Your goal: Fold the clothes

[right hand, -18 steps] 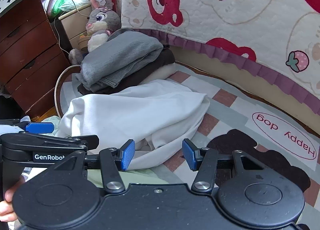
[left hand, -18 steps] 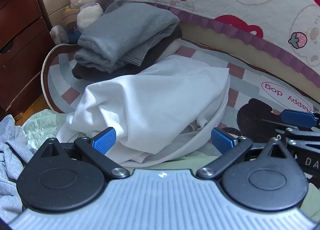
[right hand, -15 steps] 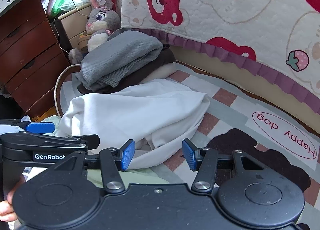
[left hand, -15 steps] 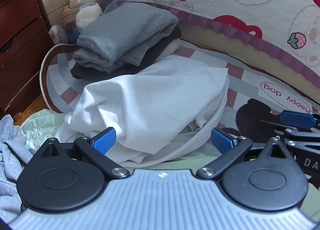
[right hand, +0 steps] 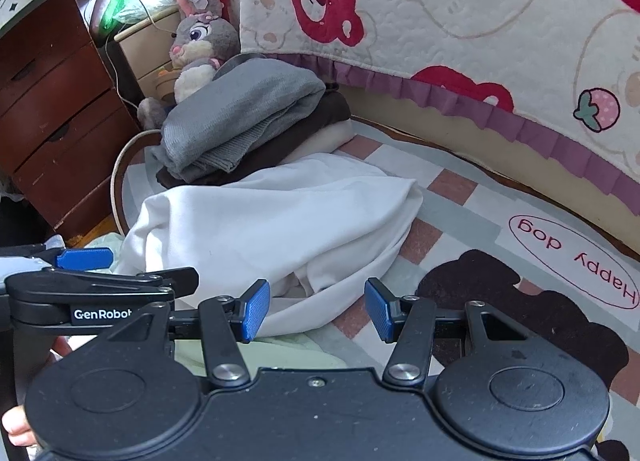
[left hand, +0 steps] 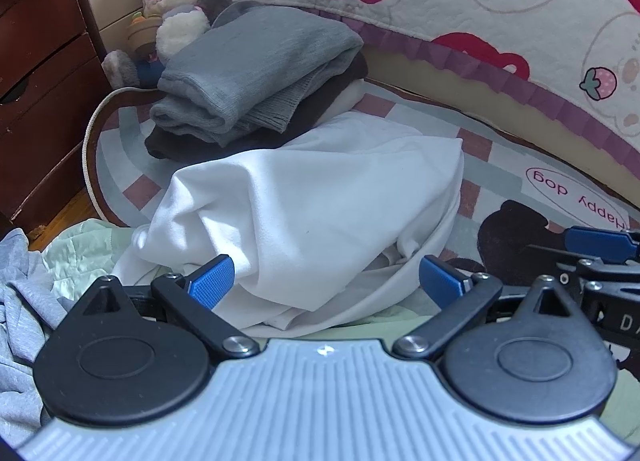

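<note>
Flooring under the clothes is a checked rug [right hand: 452, 189] with a dark bear shape and the words "Happy dog"; wood floor shows at its left edge. Behind the rug we see a quilt [right hand: 460, 13] printed with bears and edged with a purple frill, a brown dresser [right hand: 52, 121] at left, and a plush rabbit [right hand: 200, 49] against a pale nightstand [right hand: 148, 41].

We find no containers. A folded stack [left hand: 256, 73], grey on top of dark brown on cream, sits on the rug in front of the rabbit. The white garment [left hand: 312, 213] lies bunched on the rug just in front of the stack, touching it. Pale green cloth [left hand: 80, 249] lies at its near edge, and grey fabric [left hand: 16, 289] is cut off at the left border.

Our left claw [left hand: 324, 281] is spread wide above the garment's near edge, gripping nothing. Our right claw [right hand: 316, 309] is parted less widely, also empty, over the garment's near right edge. Whether either pad touches the cloth we cannot tell.
</note>
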Demonstrator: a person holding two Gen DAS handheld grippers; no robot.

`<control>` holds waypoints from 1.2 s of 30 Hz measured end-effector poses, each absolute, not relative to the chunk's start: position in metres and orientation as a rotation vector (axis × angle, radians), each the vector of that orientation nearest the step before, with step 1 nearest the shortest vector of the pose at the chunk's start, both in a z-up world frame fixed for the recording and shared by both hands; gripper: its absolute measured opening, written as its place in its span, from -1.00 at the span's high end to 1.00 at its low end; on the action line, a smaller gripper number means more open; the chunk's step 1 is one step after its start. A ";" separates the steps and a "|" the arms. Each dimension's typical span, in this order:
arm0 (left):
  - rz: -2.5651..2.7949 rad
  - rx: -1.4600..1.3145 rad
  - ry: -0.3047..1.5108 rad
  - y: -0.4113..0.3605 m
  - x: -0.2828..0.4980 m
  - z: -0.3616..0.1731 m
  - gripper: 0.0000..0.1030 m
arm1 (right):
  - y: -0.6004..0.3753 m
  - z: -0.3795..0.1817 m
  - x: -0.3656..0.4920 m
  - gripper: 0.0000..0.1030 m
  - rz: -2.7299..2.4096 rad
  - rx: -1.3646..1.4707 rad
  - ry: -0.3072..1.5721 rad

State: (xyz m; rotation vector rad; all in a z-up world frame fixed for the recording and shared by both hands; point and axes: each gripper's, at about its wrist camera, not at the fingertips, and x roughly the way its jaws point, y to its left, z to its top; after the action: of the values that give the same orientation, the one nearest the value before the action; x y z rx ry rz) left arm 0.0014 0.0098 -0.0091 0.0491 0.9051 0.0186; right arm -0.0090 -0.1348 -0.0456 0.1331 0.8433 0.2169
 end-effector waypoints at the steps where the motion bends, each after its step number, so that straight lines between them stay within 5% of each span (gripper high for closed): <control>1: 0.021 0.061 0.905 0.009 0.001 -0.010 -0.95 | -0.134 -0.046 -0.009 -0.12 0.217 0.129 0.844; 36: -0.014 0.000 0.975 0.015 0.010 -0.031 -0.95 | -0.131 -0.047 -0.006 -0.15 0.207 0.094 0.876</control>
State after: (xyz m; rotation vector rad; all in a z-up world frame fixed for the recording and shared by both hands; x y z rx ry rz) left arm 0.0095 0.0148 -0.0305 -0.0003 0.9753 -0.0135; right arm -0.0061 -0.1314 -0.0471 0.0937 0.8763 0.2070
